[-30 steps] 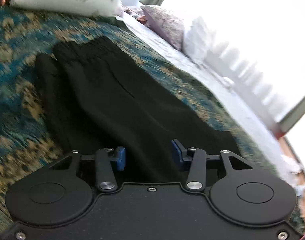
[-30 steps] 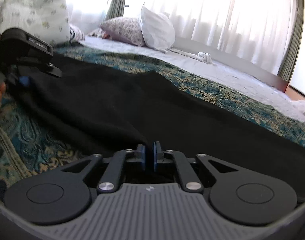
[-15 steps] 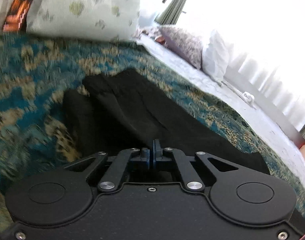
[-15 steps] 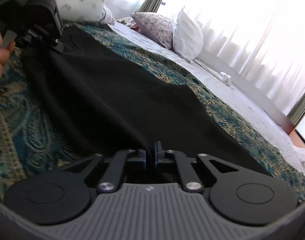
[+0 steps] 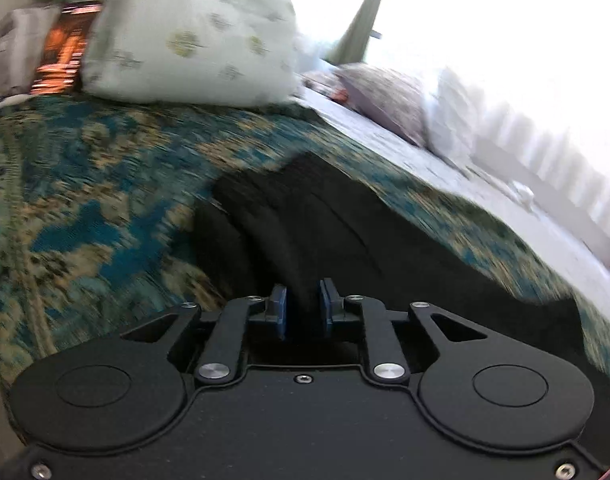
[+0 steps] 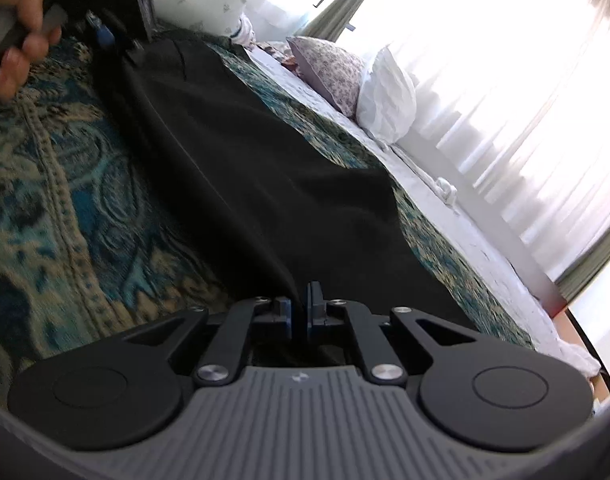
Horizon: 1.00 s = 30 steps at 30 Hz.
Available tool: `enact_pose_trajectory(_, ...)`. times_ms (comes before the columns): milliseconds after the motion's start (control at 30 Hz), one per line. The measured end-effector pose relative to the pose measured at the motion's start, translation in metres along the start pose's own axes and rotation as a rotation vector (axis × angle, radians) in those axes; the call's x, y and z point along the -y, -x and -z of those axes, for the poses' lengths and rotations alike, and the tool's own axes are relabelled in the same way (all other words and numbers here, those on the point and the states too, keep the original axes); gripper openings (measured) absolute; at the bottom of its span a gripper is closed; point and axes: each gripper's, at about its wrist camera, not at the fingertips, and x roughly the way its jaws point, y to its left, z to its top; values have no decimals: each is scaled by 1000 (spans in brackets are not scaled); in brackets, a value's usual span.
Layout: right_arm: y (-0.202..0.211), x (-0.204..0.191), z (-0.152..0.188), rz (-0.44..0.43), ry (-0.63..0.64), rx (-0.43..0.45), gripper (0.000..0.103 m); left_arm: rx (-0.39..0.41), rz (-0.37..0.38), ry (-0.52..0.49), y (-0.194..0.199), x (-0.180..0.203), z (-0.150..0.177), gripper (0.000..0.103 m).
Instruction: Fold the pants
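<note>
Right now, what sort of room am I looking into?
Most likely a bedroom: a bed with a teal-and-gold patterned bedspread, a white floral pillow at its head, and sheer white curtains over a bright window.

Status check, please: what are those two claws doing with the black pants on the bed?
Left gripper pinching a pants fold, jaws just eased. Right gripper clamped on pants edge. Nothing blocking on bedspread.
</note>
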Motion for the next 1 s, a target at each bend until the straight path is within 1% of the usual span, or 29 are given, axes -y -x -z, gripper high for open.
enact_pose_trajectory(67,1,6,3,-11,-21,-4,9,22,-20,48,-6,-8,-11,16)
enact_pose_trajectory(133,1,6,2,-14,-24,-5,9,34,-42,60,-13,-11,-19,15)
enact_pose_trajectory(167,1,5,2,-11,-16,-4,9,44,-69,45,-16,-9,-21,14)
enact_pose_trajectory(200,1,4,2,-9,-9,-2,9,50,-116,5,-18,-7,-23,7)
enact_pose_trajectory(233,2,5,3,-13,-6,0,11,41,-154,-39,-20,-3,-22,7)
enact_pose_trajectory(267,3,7,5,-16,-7,1,16,25,-174,-68,-24,-1,-21,7)
enact_pose_trajectory(333,8,13,13,-7,-10,-12,20,13,-197,-100,-26,1,-18,6)
enact_pose_trajectory(367,9,17,19,-1,-15,-19,27,12,-198,-98,-26,1,-18,6)
enact_pose_trajectory(400,11,24,25,8,-20,-22,27,9,-199,-93,-26,1,-18,6)
enact_pose_trajectory(567,13,65,69,139,-14,-115,28,7,-217,-107,-27,1,-17,7)
enact_pose_trajectory(733,20,125,123,268,-87,-239,30,-1,-220,-109,-27,-2,-19,8)
enact_pose_trajectory(800,22,152,144,321,-140,-290,30,-2,-223,-116,-28,-1,-18,8)
enact_pose_trajectory(867,24,183,169,384,-223,-346,31,-4,-222,-113,-28,-2,-18,8)
enact_pose_trajectory(1000,36,237,215,493,-376,-412,33,-12,-204,-79,-28,-7,-20,8)
